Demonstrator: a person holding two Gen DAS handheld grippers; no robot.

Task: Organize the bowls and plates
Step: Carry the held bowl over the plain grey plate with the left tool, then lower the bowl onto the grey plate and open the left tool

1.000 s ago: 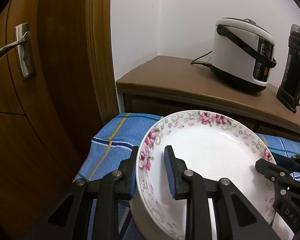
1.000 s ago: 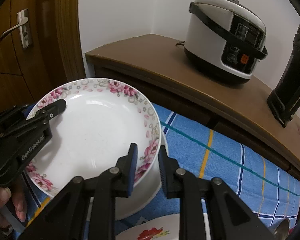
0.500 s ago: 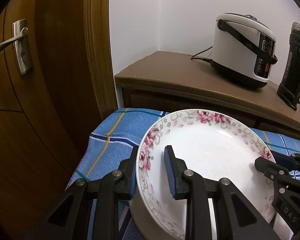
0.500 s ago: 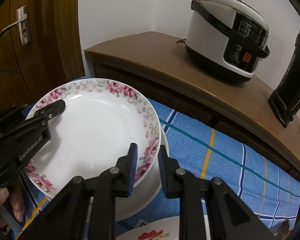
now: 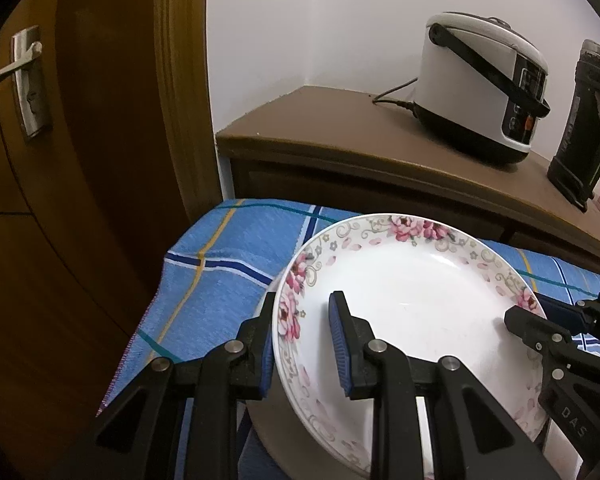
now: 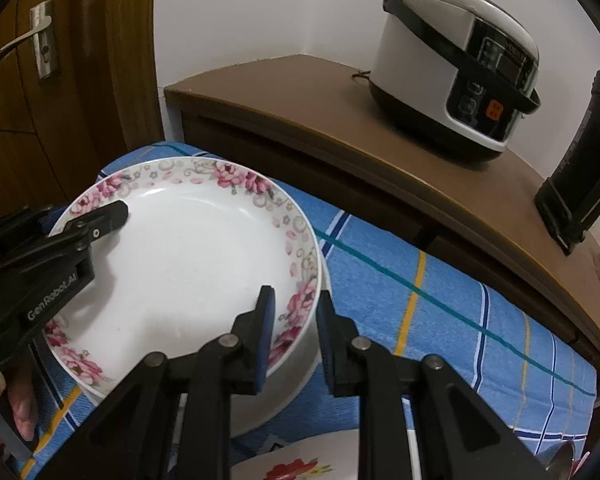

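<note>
Blue checked cloth (image 5: pixel 220 276) covers the table, w/ a brown cabinet (image 6: pixel 300 104) behind it carrying a rice cooker (image 6: pixel 456 80) and a dark appliance (image 5: pixel 580 120) toward its right end; a wooden door (image 5: pixel 60 200) stands past the table's left edge.

Task item: floral plate (image 5: pixel 412 312), sitting near the table's left rear corner, on or just over a plain white dish (image 6: pixel 284 392) underneath — contact can't be judged. Both claws are clamped on the plate's rim: left gripper (image 5: pixel 304 344) on the left rim, one pad inside, one outside; right gripper (image 6: pixel 294 340) on the opposite rim, same way. Another flower-print plate (image 6: pixel 300 470) peeks in at the table's near edge.

Step in hand, by the look of it: a two-handed carry or set-down of the floral plate onto the stack.

Doing it well:
- keep both grips firm and level w/ each other; glazed rim is slick, so tilt risks a slide.
- move both hands together, no twisting against each other.
- centre plate over the dish below before letting go.
- release only once it rests flat; open one side, then the other.
</note>
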